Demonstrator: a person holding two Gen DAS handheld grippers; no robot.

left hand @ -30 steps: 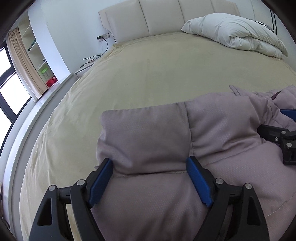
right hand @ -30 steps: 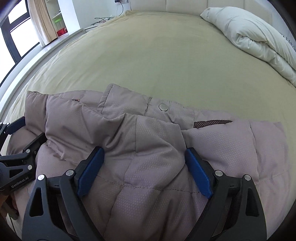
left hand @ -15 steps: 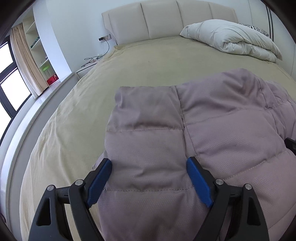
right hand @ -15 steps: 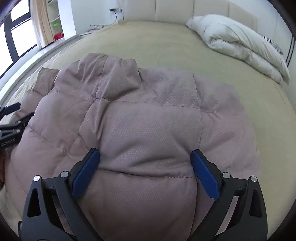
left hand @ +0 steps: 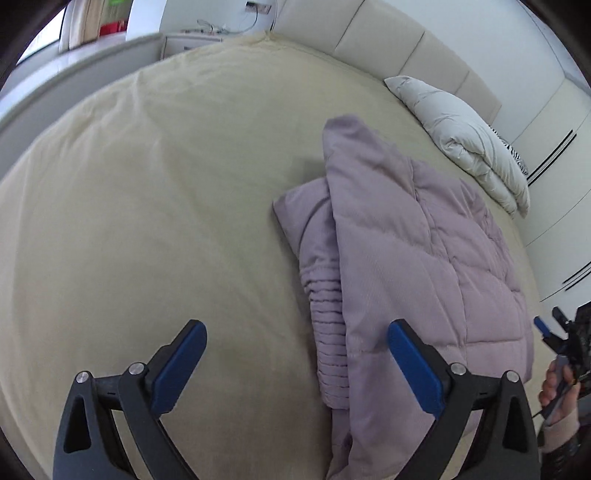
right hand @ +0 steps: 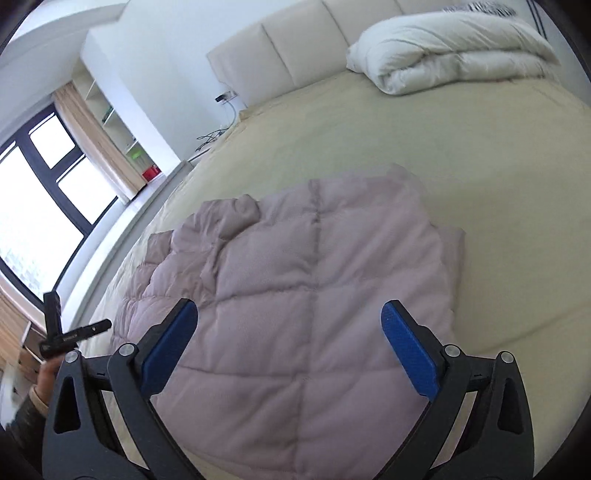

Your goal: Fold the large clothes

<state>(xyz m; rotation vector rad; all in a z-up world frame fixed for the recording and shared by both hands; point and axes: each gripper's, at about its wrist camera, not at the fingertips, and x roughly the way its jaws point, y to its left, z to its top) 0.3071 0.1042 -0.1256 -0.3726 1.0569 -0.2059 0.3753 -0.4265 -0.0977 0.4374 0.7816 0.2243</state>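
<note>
A mauve quilted puffer jacket (left hand: 417,258) lies folded on the beige bed, a ribbed cuff (left hand: 328,332) showing under its left edge. It fills the middle of the right wrist view (right hand: 295,302). My left gripper (left hand: 295,365) is open and empty, raised above the bed just left of the jacket. My right gripper (right hand: 288,343) is open and empty, raised above the jacket's near part. The right gripper also shows at the far right of the left wrist view (left hand: 565,339); the left one shows at the left edge of the right wrist view (right hand: 70,332).
The beige bed sheet (left hand: 147,206) spreads wide to the left of the jacket. A folded white duvet (right hand: 450,44) lies by the padded headboard (right hand: 295,48). A window (right hand: 40,206), curtain and shelves stand at the left; a bedside table with cables (left hand: 199,33) is by the bed.
Both grippers have let go of the jacket and pulled back and up. The jacket's near half has been folded over and now lies flat. The left gripper has swung left over bare sheet.
</note>
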